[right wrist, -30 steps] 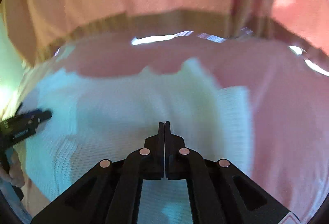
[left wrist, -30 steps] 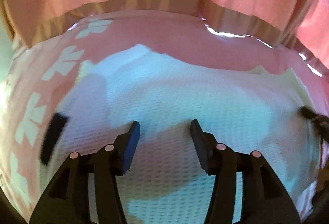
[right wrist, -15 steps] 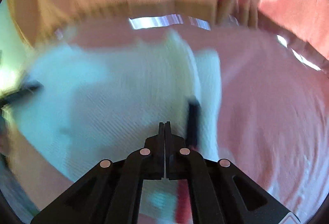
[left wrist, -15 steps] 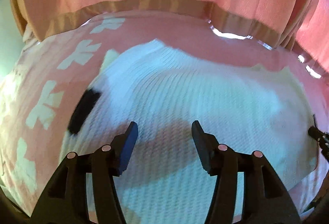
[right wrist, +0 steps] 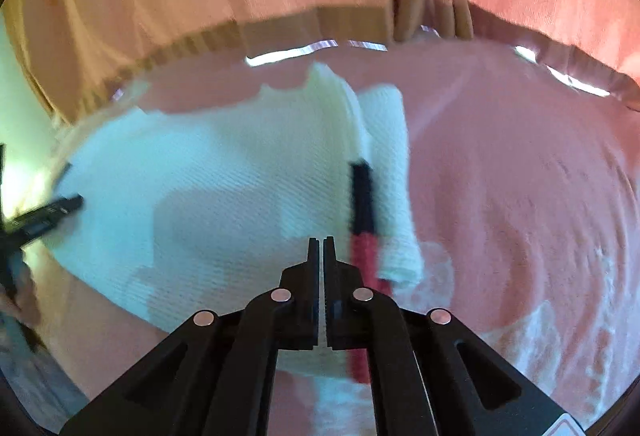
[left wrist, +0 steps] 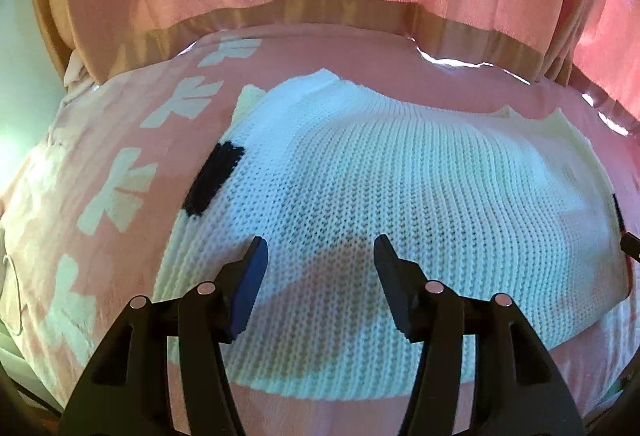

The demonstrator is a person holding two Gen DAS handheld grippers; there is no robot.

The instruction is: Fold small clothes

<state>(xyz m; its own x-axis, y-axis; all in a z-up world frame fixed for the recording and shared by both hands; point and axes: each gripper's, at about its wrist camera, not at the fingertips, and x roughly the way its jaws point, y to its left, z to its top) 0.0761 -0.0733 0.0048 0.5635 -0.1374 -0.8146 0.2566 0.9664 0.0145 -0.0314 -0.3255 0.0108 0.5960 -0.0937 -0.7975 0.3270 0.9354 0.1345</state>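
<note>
- The white knit garment lies spread on the pink cloth.
- The left claw hovers over the garment's near half, jaws apart, nothing between them.
- The right claw is closed and empty, above the garment beside its black-and-red stripe.

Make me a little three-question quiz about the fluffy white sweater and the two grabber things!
1. True or false: the left gripper is open, with nothing between its fingers.
2. What colour is the cloth under the white knitted sweater?
A. green B. pink C. grey
3. Fill in: the right gripper is ____.

Key: 1 true; 2 B; 3 shut
</note>
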